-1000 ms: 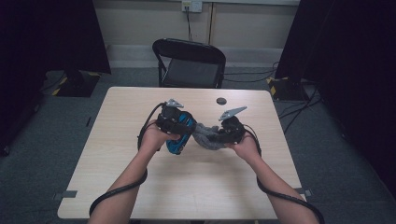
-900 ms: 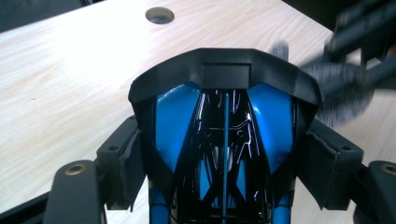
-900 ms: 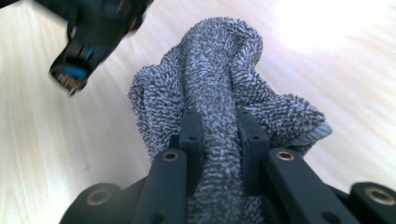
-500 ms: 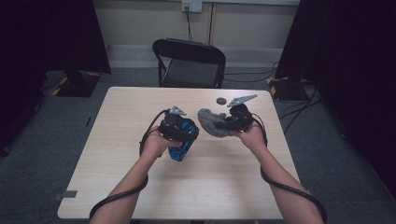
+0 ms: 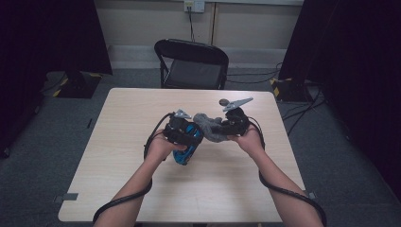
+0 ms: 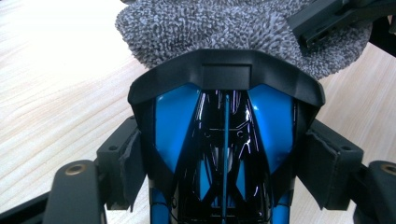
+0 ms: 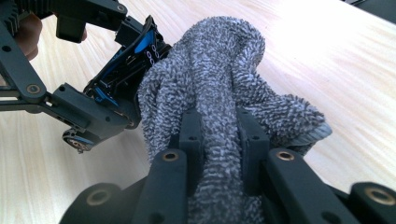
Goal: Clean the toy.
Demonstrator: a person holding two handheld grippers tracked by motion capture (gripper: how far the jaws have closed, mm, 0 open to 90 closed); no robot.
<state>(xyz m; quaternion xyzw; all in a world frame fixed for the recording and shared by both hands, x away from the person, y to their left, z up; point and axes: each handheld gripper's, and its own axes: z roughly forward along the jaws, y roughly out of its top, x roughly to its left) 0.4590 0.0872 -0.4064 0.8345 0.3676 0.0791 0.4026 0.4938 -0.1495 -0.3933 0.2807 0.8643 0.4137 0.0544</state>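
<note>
A: Where does the blue and black toy car [image 6: 224, 154] sit?

B: It is above the middle of the worktop [image 5: 142, 118], gripped in the left tool [image 5: 185, 134]. In the left gripper view the two pads press on its flanks, one on each side, with the glossy blue body and black roof between them and its black spoiler [image 6: 226, 77] toward the cloth.

A: And the grey cloth [image 7: 224, 79]?

B: It touches the car. In the left gripper view the looped grey fabric bunches right against the far edge of the spoiler. In the high view the cloth [image 5: 210, 126] lies just to the right of the car, between the two tools.

A: What holds the cloth?

B: The right tool [image 7: 219, 140]. Its jaws are narrowed on a thick fold of the cloth, which bulges out past the tips and drapes against the car's side.

A: Is the car resting on the worktop?

B: I cannot tell whether it touches; in the high view it is tilted, nose down toward the person.

A: Anything else near the car?

B: A small dark round thing [image 5: 223, 101] lies on the worktop beyond the cloth, and a black folding chair [image 5: 191, 64] stands behind the worktop's far edge.
</note>
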